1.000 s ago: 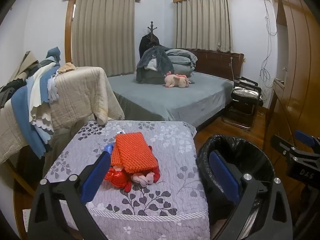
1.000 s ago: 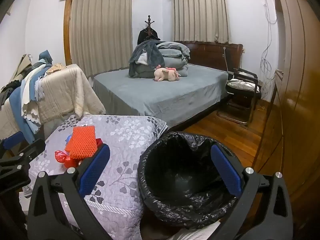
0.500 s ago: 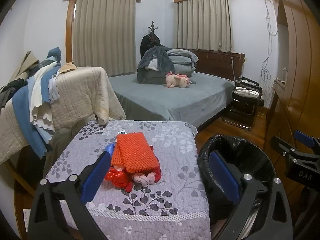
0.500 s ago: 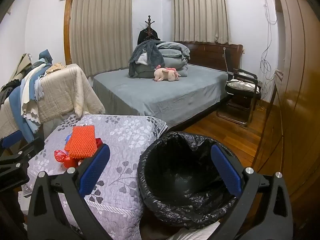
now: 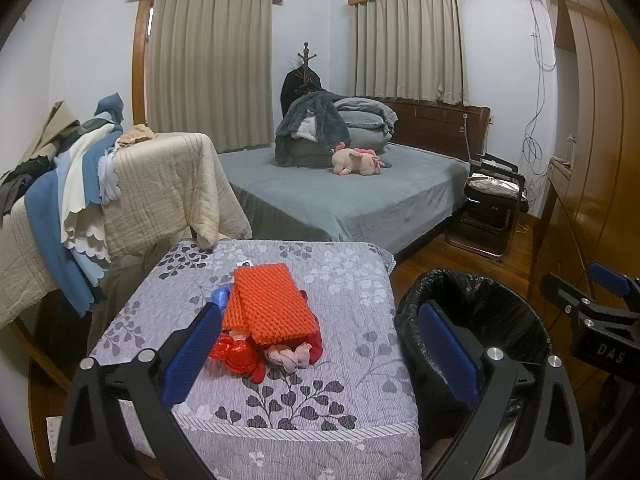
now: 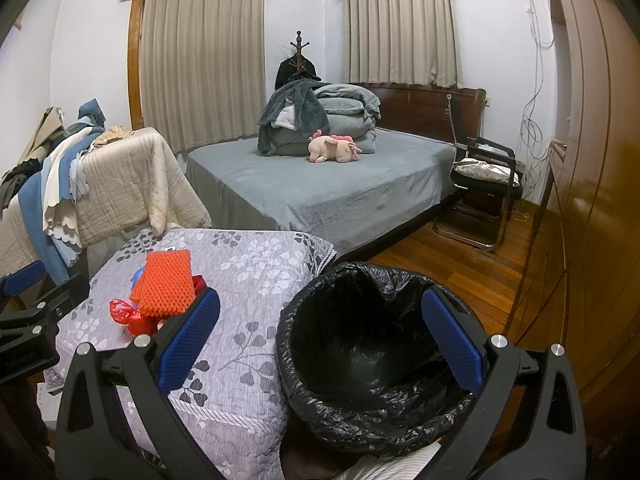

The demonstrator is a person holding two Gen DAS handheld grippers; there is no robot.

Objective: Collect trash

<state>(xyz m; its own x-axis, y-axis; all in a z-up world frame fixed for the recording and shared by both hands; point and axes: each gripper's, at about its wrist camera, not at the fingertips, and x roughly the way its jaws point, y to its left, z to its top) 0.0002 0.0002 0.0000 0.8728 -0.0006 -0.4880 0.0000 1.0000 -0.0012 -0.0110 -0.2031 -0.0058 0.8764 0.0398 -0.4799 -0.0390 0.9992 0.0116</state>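
Glossy crinkled black plastic lines the bin (image 6: 380, 364); the orange foam netting (image 5: 268, 304) looks rough, the wooden floor (image 6: 460, 272) polished.

Lower centre, bare quilt (image 5: 320, 408) lies open before the trash pile (image 5: 268, 320); the bin (image 5: 472, 304) crowds the lower right.

Two low claw-mounted views facing the bed (image 5: 340, 200), sharing quilted table (image 5: 352, 288) and bin (image 6: 372, 364).

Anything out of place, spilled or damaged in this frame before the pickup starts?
Only the expected litter: an orange foam net lies on top of red wrappers and a pinkish knotted scrap, heaped on the floral quilted surface. The black-lined trash bin stands upright beside it. Both tools, left and right, are open.
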